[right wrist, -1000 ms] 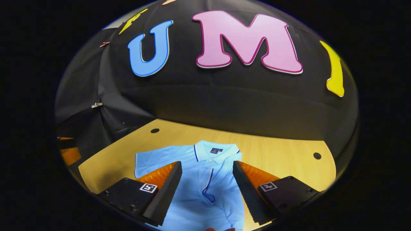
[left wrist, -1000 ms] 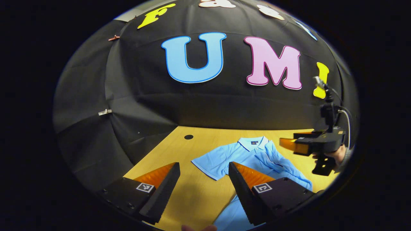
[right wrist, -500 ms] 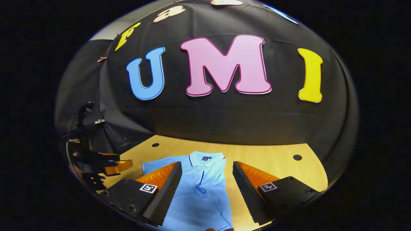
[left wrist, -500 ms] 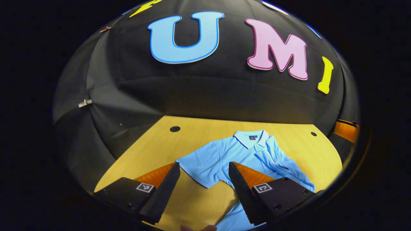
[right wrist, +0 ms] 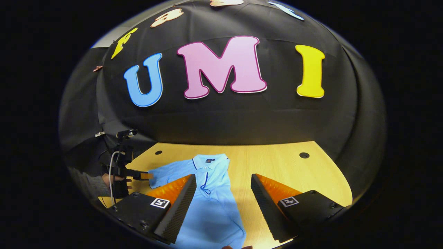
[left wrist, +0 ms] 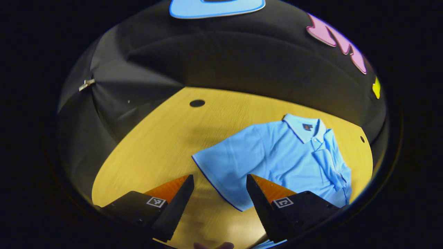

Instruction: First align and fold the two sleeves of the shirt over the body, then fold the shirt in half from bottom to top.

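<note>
- While one sleeve [left wrist: 332, 162] already lies folded over the body, the other sleeve [left wrist: 225, 169] is spread flat on the table [left wrist: 162, 138], so the sleeve step looks half done.
- Left gripper [left wrist: 220, 193] hangs above that sleeve's hem with its jaws wide apart, holding nothing.
- Right gripper [right wrist: 223, 197] hovers over the shirt [right wrist: 211, 200], jaws also wide apart and empty.
- Next move, as I judge it: lower the left gripper, pinch the sleeve edge, and carry it across to match the folded one.
- Collar [left wrist: 304, 126] points toward the wall; a small dark label [left wrist: 306, 127] sits inside it, too small to read.
</note>
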The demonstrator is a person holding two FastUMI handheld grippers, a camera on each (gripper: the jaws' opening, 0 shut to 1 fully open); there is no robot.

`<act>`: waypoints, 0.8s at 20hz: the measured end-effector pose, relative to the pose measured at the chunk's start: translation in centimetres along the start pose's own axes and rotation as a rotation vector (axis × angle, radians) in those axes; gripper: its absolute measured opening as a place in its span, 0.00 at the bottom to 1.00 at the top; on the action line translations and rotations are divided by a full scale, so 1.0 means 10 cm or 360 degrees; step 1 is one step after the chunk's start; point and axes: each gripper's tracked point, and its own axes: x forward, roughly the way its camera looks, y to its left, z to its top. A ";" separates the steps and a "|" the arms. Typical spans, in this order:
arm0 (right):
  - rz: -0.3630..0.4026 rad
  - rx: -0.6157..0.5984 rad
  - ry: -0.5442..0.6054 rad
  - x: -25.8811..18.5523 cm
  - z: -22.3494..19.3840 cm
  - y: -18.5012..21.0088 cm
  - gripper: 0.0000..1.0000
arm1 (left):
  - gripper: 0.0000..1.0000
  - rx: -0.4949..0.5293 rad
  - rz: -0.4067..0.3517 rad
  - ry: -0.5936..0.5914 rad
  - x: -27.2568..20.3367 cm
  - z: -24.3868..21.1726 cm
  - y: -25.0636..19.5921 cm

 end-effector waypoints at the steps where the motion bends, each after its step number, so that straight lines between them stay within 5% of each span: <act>1: -0.0018 0.0013 0.0016 -0.02 -0.04 -0.05 0.99 | 0.96 -0.0038 0.0016 0.0035 0.07 -0.04 0.04; 5: -0.0072 0.0059 0.0075 -0.05 -0.21 -0.21 0.98 | 0.98 -0.0121 0.0051 0.0070 0.24 0.01 0.12; 13: -0.0087 0.0069 0.0083 -0.02 -0.24 -0.24 0.98 | 1.00 -0.0034 0.0100 0.0090 0.30 0.04 0.11; 16: -0.0084 0.0071 0.0088 0.00 -0.25 -0.24 0.98 | 0.85 -0.0010 0.0083 0.0108 0.31 0.02 0.04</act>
